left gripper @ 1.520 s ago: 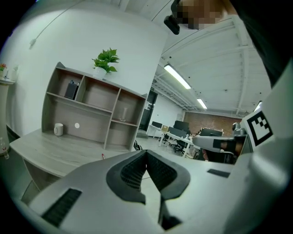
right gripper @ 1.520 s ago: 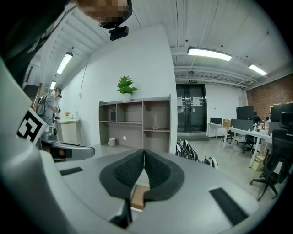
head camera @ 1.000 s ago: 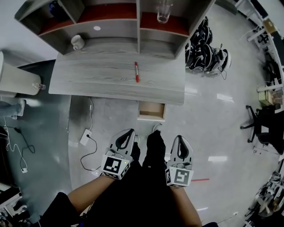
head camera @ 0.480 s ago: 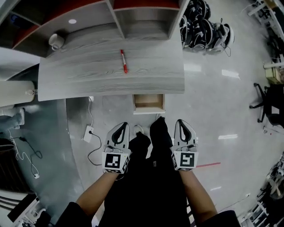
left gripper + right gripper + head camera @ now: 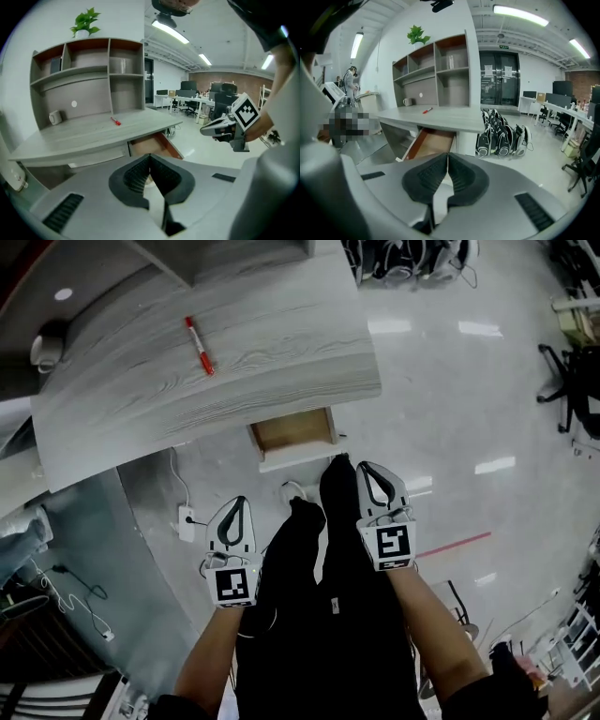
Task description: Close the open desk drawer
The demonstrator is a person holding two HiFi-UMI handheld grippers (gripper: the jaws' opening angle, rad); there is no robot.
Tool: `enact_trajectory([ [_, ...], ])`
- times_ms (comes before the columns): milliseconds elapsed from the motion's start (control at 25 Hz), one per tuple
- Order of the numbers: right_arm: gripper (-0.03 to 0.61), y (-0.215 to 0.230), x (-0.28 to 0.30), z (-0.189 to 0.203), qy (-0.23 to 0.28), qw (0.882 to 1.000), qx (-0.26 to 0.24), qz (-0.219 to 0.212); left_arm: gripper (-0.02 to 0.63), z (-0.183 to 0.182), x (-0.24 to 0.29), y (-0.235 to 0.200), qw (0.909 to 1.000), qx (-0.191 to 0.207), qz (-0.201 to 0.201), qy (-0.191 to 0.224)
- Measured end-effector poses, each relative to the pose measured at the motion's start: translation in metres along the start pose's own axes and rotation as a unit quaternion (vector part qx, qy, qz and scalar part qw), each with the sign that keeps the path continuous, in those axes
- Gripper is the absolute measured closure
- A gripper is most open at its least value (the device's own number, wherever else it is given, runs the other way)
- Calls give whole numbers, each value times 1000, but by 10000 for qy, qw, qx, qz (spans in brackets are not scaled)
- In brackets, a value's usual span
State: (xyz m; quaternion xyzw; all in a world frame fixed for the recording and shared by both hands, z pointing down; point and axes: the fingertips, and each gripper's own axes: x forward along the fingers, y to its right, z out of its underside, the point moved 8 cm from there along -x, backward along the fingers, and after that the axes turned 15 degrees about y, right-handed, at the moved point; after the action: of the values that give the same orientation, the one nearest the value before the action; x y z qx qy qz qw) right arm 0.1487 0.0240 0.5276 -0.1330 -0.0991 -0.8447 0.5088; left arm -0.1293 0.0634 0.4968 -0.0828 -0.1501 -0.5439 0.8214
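right gripper (image 5: pixel 447 157): jaws together, empty | drawer (image 5: pixel 432 142): pulled open (under the desk (image 5: pixel 445 119)) | pen (image 5: pixel 426 110): on top

Glossy grey floor (image 5: pixel 450 381), ceiling striplights (image 5: pixel 520 15)

I see a grey wood-grain desk top (image 5: pixel 281 352) with a red marker pen (image 5: pixel 199 346) lying near its middle and a white mug (image 5: pixel 55 117) at the back left. A grey open-shelf hutch (image 5: pixel 93 70) stands along its rear, with a green potted plant (image 5: pixel 85 22) on top. On the glossy grey floor (image 5: pixel 450 409) in front of the desk lies a white power strip (image 5: pixel 186 518).
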Motion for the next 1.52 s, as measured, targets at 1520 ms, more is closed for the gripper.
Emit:
enact_trajectory([
  [1520,442,9,92,150,-1136,9845,-362,-1284,495,166,102,14,9928,-601,210,-1010],
])
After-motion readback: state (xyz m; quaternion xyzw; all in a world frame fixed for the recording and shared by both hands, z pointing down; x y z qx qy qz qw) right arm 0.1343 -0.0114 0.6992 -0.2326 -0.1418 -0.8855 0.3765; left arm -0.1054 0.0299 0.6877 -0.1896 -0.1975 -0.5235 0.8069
